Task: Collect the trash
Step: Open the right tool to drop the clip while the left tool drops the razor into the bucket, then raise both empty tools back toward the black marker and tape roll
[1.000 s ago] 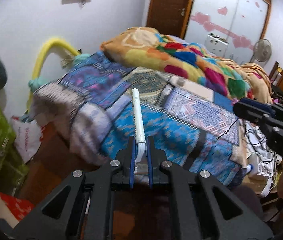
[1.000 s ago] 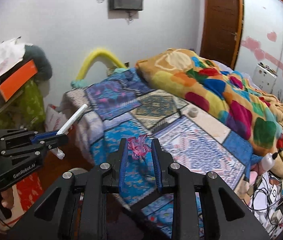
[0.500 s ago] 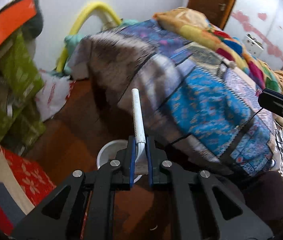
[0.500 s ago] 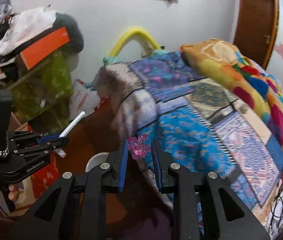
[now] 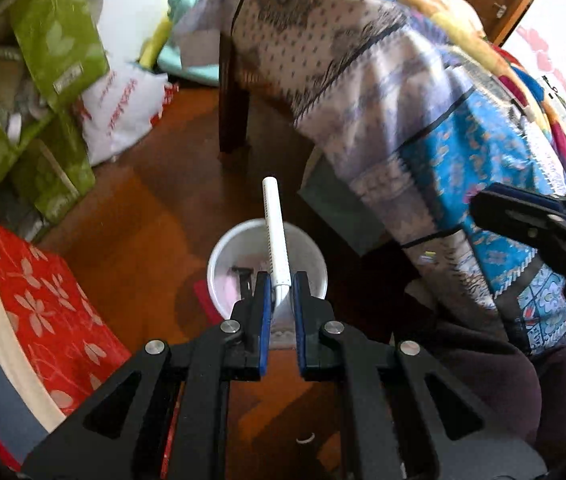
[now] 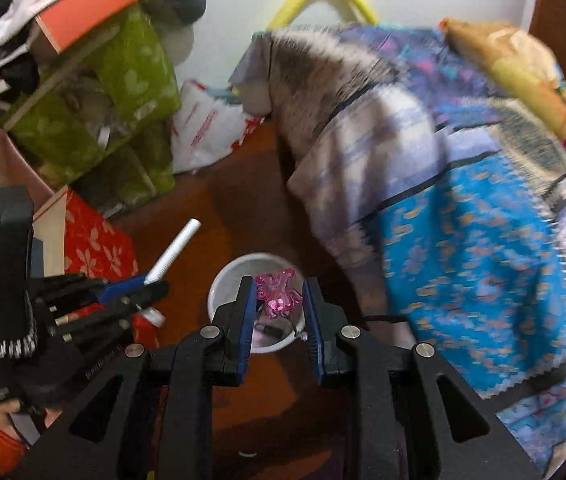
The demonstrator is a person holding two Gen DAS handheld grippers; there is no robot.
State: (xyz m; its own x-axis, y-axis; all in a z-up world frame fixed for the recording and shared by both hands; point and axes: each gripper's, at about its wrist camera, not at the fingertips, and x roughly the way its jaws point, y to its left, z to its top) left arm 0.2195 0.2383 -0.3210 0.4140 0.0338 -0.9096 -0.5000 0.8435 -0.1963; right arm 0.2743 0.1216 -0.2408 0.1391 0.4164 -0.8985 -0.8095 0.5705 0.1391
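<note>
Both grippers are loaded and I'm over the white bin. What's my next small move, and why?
Probably open the right gripper first. Its pink wrapper already sits over the white bin in the right wrist view. The left gripper holds the white tube, whose tip reaches beyond the bin's far rim, so tilt it down before releasing.

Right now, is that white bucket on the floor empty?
No. The white bucket already holds a few things: a dark object and something pinkish lie at its bottom, too blurred to name.
</note>
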